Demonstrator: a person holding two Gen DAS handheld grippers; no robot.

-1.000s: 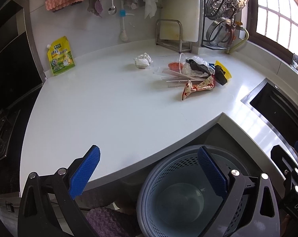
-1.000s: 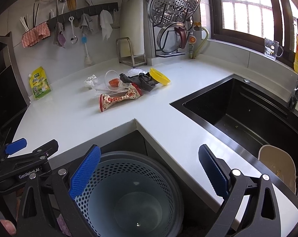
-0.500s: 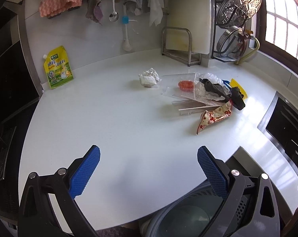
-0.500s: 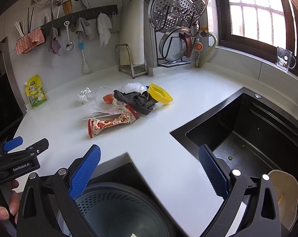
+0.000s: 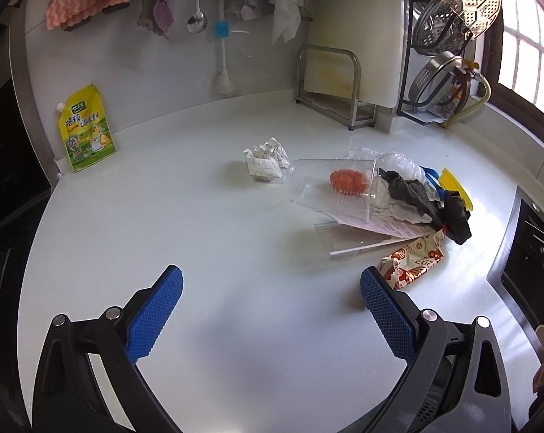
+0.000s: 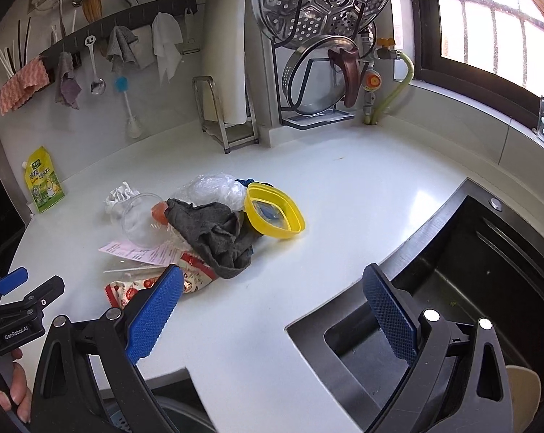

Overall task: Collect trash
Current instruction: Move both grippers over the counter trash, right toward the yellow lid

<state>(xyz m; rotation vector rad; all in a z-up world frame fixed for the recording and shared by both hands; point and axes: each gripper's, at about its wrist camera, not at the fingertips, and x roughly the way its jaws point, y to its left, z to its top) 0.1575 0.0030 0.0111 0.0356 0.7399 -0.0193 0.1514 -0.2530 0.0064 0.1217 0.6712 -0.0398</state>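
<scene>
my left gripper (image 5: 270, 288) hangs over the white counter (image 5: 207, 238) with its blue pads spread wide and nothing between them. my right gripper (image 6: 272, 288) is just as wide apart and empty, poised above the counter's inner corner beside the sink (image 6: 488, 270).

the trash sits in one loose heap. from the left view it lies at about one o'clock: a clear cup (image 5: 329, 187) on its side with something orange inside, a crumpled paper ball (image 5: 266, 160) just beside the cup's base at eleven o'clock of it, a grey rag (image 5: 416, 195) draped across the cup's mouth, a printed sheet (image 5: 391, 225) under the cup, and a red-patterned wrapper (image 5: 412, 258) nearest my right pad. a yellow lid (image 6: 273, 213) touches the rag at its three o'clock side in the right view. a yellow pouch (image 5: 86, 128) leans against the wall at ten o'clock, well apart from the heap.
</scene>
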